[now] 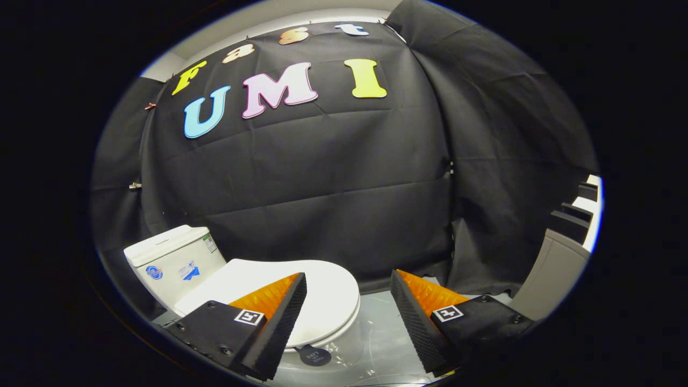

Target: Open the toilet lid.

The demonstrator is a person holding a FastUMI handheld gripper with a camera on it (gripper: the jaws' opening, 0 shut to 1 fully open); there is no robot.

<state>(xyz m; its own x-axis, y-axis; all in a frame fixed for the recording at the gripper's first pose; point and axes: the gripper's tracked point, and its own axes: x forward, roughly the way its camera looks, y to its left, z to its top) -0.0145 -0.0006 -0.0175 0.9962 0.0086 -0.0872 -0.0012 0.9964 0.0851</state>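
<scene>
task stage: judged as not yet begun; the toilet lid [317, 293] is seen lying flat and closed on the bowl, so the whole lift is left to be done.
gripper [348, 328]: fingers are spread wide apart, a broad gap is left between them, and nothing is held or touched by either.
toilet lid, place: low and just ahead of the fingers, set mostly toward the left finger; part of it is covered by that finger's tip, and its rounded front edge reaches into the gap between the two fingers.
lid front rim: seen just beyond the left finger's inner face, apart from it; no contact can be made out.
small dark tab [314, 355]: hung beneath the lid's front edge, between the fingers, nearer the left one; its purpose cannot be told.
cistern [174, 260]: stood behind the lid, beyond and outward of the left finger, lid end hinged toward it as far as can be judged.
floor [387, 344]: pale and glossy, shown between the fingers beside the bowl.
work remaining: the front rim is yet to be reached, caught from below or pinched, and the lid swung up toward the cistern.
</scene>
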